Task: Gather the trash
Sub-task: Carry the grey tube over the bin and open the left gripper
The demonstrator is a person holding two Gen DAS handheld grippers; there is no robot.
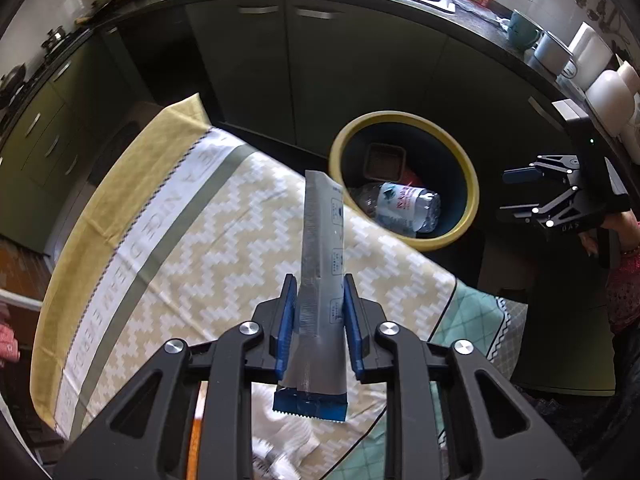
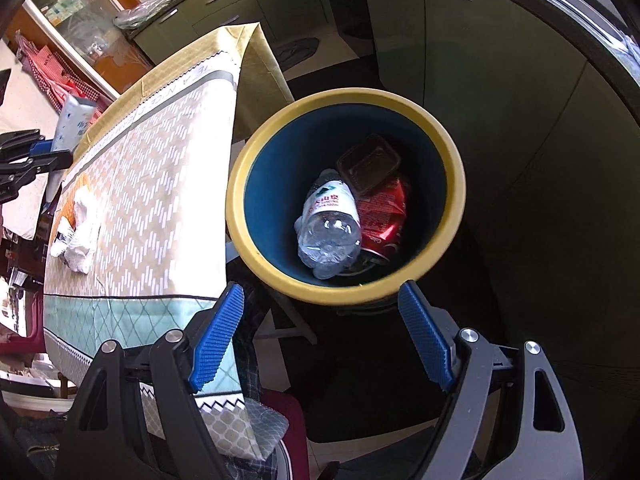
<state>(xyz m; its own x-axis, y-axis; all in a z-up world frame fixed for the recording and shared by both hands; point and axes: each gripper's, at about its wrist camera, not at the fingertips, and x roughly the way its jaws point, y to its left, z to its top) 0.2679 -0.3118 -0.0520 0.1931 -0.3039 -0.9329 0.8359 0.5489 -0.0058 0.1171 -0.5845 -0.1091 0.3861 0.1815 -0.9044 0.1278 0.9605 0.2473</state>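
Left wrist view: left tool [image 1: 318, 320] clamps a silver wrapper [image 1: 322, 248] above the desk [image 1: 224, 240], bin [image 1: 404, 178] at 1 o'clock already holding bottle [image 2: 330, 224], can [image 2: 384, 216], tray [image 2: 368, 166]; right tool [image 2: 320, 336] wide, empty; tissues [image 2: 82, 232] left.

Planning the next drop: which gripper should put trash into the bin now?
Left. The left gripper already clamps the silver wrapper over the table; the right gripper hangs open and empty above the yellow-rimmed bin.
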